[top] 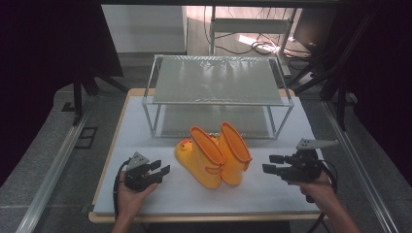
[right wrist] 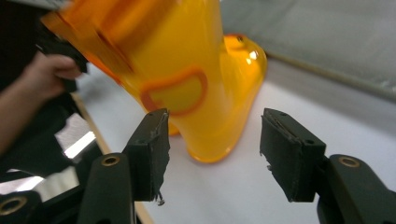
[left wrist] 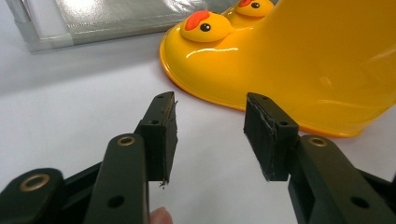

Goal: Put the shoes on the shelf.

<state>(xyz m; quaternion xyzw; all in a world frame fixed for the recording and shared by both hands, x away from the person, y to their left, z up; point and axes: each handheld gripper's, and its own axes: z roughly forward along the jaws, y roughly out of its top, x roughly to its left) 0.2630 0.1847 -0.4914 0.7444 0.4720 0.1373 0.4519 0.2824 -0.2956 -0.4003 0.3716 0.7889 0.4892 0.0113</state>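
Left gripper (top: 160,167) sits low at the left of the worktop (top: 272,191), jaws apart with nothing between them, pointed at the boots (top: 216,155). In the left gripper view the left gripper (left wrist: 210,135) shows bare white worktop (left wrist: 70,116) between its pads, and the nearest boot (left wrist: 299,60) lies just beyond the tips, not touching. Right gripper (top: 272,164) is held at the right, also open and empty, jaws aimed left toward the boots, clear of them. The right gripper (right wrist: 212,149) in its own view has a boot (right wrist: 187,65) standing beyond its jaws; that picture is blurred, so contact is hard to judge, looks apart. The boots stand together mid-worktop, upright, touching, just in front of the rack (top: 218,80).
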